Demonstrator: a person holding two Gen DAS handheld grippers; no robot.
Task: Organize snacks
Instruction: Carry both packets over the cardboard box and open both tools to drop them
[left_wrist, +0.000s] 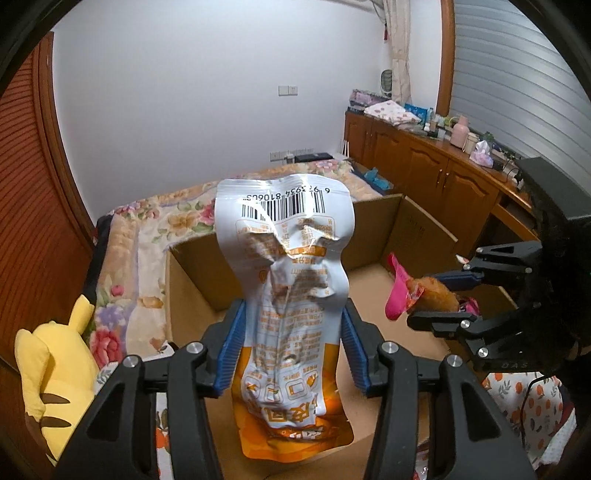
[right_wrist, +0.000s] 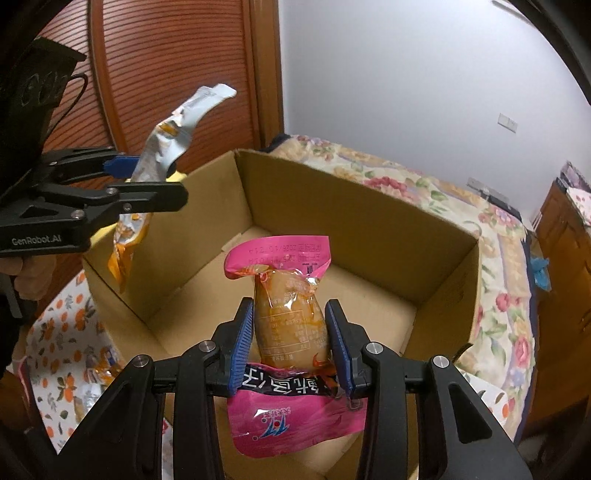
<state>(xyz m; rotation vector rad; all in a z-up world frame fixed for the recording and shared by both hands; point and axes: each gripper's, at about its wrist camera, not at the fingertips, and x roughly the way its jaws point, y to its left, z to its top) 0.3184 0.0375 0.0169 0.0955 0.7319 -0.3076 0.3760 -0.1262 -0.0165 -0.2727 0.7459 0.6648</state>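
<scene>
Black plastic with blue ribbed pads, the left gripper (left_wrist: 293, 343) tilts downward over the open brown cardboard box (left_wrist: 376, 221), its jaws set narrow and pressing both sides of the crumpled white-and-orange foil snack pouch (left_wrist: 291, 280). The pouch stands up between the pads, barcode end rising above the fingertips, orange end hanging below them; the middle is creased and dented. In the right wrist view a bare hand (right_wrist: 31, 275) grips this gripper's handle, though only part of it shows.

The right gripper (right_wrist: 290, 341) also points down into the box, jaws narrow, clamped on the pink-edged clear vacuum pack holding a brown food piece (right_wrist: 291, 317). The brown bulge sits squarely between the pads; a pink flap sticks out past the fingertips and another pink flap hangs beneath the jaws.

Both packs are above the box's bare floor, which rests on a floral bedspread (right_wrist: 498, 295).
</scene>
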